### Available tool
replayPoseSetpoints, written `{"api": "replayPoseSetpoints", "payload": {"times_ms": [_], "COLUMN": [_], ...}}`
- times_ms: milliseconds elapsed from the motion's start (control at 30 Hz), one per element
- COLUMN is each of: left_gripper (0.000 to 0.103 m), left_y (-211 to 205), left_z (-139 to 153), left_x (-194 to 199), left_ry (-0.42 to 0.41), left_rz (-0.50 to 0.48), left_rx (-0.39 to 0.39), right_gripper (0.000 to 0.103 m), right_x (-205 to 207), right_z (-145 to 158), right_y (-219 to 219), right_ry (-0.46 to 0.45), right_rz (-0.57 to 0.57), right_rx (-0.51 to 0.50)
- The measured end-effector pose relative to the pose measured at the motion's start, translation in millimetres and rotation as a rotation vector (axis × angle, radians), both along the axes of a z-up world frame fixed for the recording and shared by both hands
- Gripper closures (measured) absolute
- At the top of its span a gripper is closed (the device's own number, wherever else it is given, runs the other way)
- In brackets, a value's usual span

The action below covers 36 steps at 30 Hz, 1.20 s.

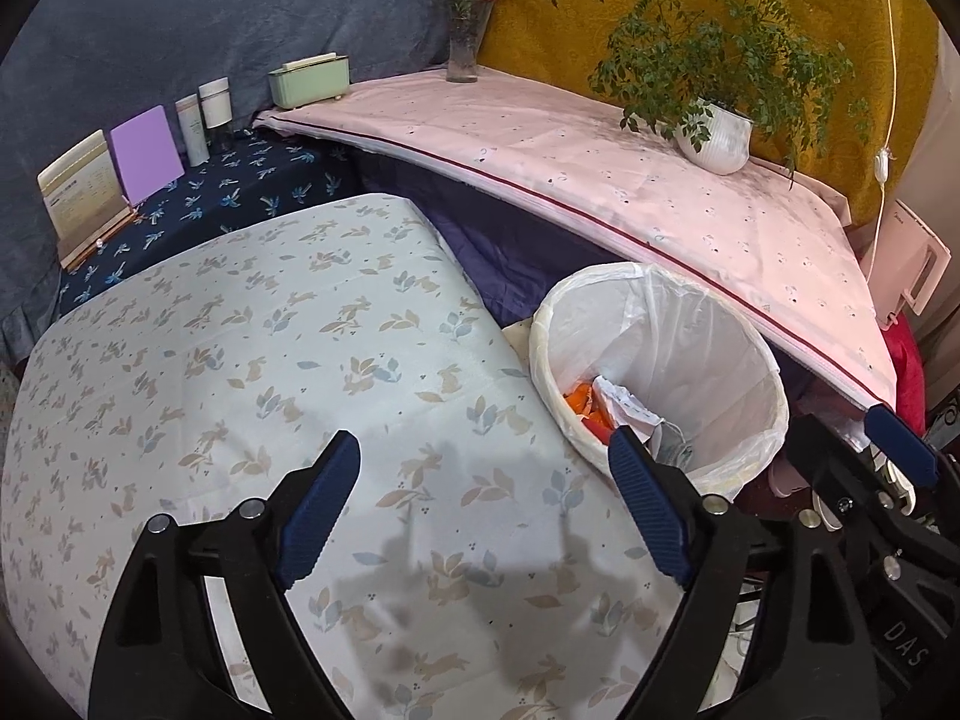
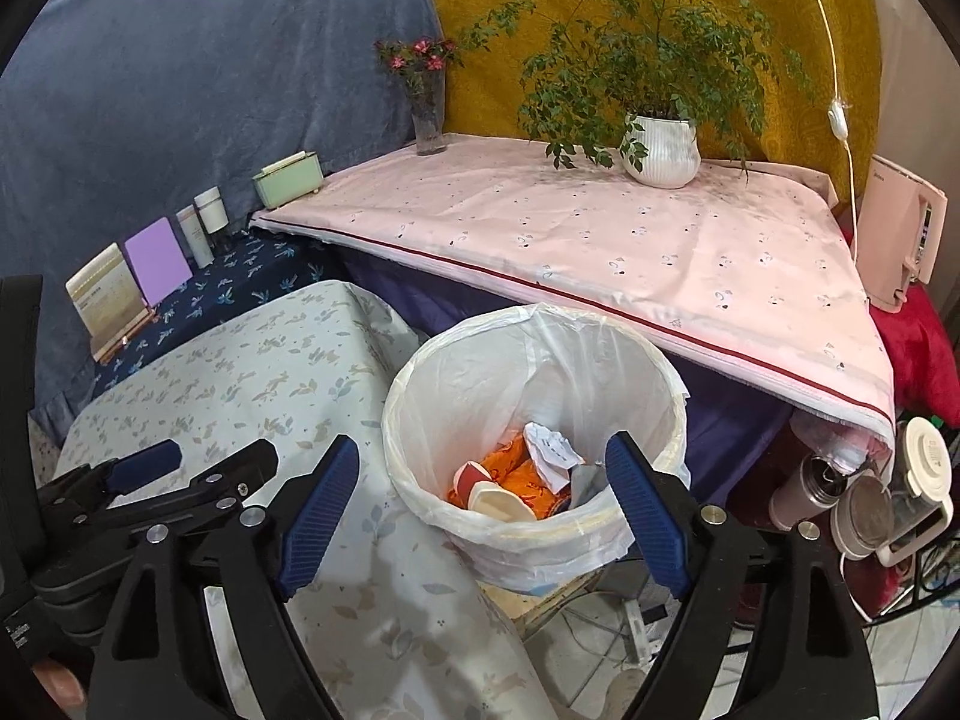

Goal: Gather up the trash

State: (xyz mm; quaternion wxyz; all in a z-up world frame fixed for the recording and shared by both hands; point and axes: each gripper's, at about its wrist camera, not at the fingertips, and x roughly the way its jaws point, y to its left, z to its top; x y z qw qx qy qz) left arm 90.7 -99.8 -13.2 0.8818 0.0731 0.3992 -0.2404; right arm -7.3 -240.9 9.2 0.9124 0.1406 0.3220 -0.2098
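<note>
trash in the bin, both tools wide and empty

the trash bin point(image 2: 534, 420), lined with a white plastic bag, stands just beside the corner of the surface point(image 1: 240, 390) with the rabbit-print cloth. inside the bin lie a crumpled paper point(image 2: 549, 450), orange wrappers point(image 2: 522, 471), a red and white paper cup point(image 2: 480, 483) and something grey. the right tool point(image 2: 483, 501) hangs above the near rim of the bin, its jaws wide, nothing between them. the left tool point(image 1: 483, 504) is to the left of the bin, over the rabbit-print cloth, also wide and empty. behind the bin a pink cloth point(image 2: 600, 240) carries a potted plant point(image 2: 660, 150) and a flower vase point(image 2: 429, 120).
</note>
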Motion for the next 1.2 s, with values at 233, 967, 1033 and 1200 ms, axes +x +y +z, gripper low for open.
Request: {"api": "replayPoseSetpoints", "payload": {"times_ms": [233,967,1033,1200], "left_gripper": [0.015,0.009,0.009,0.009], "left_y": [8.3,8.9,8.0,5.7], "left_z": [-3.2,-5.2,-5.4,-6.3], "left_x": [-8.6,-31.8,-33.0,-35.7], "left_ry": [-0.026,-0.076,-0.079,-0.092], "left_rz": [0.021,0.034,0.033,0.037], "left_rx": [0.035,0.079,0.080,0.093], "right_gripper": [0.019,0.007,0.006,0.007], "right_x": [-9.1,-27.8,-29.2,-31.3], "right_z": [-0.3,-11.3,-11.4,-14.7], "right_y": [3.4,4.9,4.1,1.7], "right_ry": [0.024,0.068,0.066,0.078], "right_rz": [-0.006,-0.003,-0.015,-0.027], "right_rx": [-0.005,-0.018,-0.029,-0.039]}}
